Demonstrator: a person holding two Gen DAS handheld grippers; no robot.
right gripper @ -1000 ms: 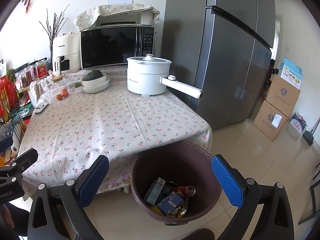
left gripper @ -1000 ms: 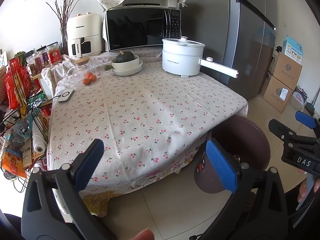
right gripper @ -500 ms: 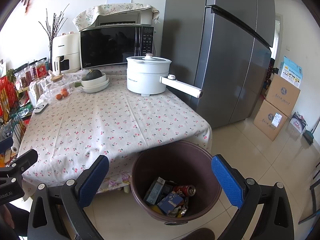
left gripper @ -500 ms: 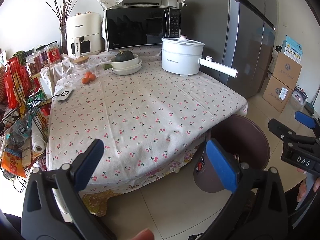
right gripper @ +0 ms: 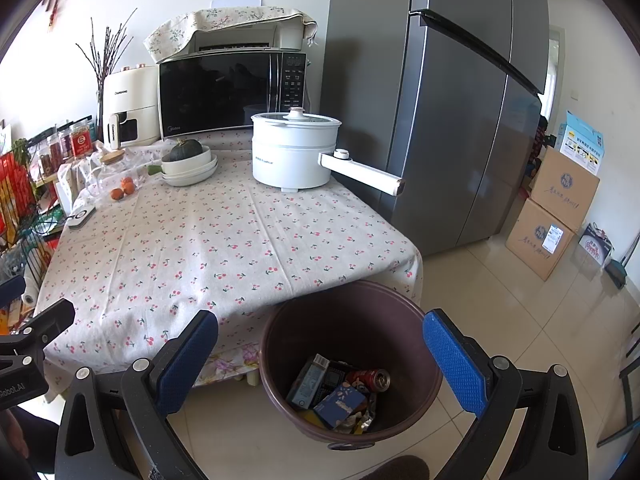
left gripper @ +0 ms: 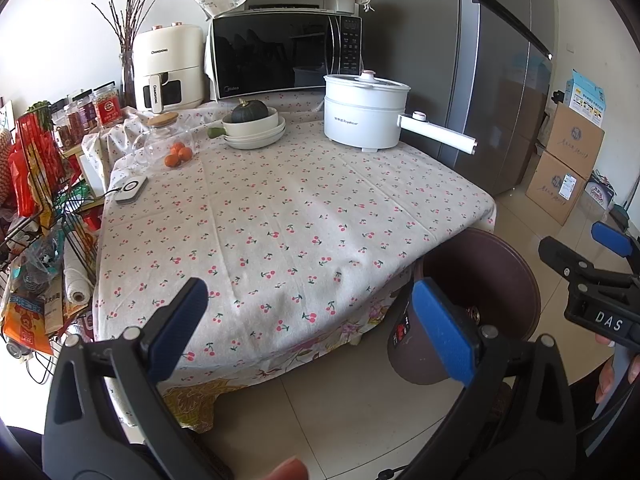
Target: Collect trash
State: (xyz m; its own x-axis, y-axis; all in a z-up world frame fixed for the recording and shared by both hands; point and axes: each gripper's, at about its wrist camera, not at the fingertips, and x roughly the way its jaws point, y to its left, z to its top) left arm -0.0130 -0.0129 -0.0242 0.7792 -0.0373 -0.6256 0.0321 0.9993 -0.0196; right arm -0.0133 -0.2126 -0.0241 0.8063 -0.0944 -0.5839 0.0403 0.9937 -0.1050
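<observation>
A brown trash bin (right gripper: 348, 320) stands on the floor by the table's near right corner; inside lie a red can (right gripper: 370, 378), a blue box (right gripper: 340, 404) and other wrappers. My right gripper (right gripper: 320, 364) hovers above the bin, open, with nothing between its blue pads. My left gripper (left gripper: 310, 328) is open and empty too, held over the near edge of the cherry-print tablecloth (left gripper: 280, 208). In the left wrist view the bin (left gripper: 492, 272) shows at the right, and the right gripper (left gripper: 592, 280) beyond it.
At the table's back stand a white electric pot (left gripper: 364, 110) with a long handle, stacked bowls with a squash (left gripper: 254, 124), a glass jar, oranges (left gripper: 178, 156), a microwave and an air fryer. A wire rack of goods (left gripper: 36, 208) is left; a fridge and boxes right.
Almost nothing differs: both views drift very slightly and both grippers stay open and empty.
</observation>
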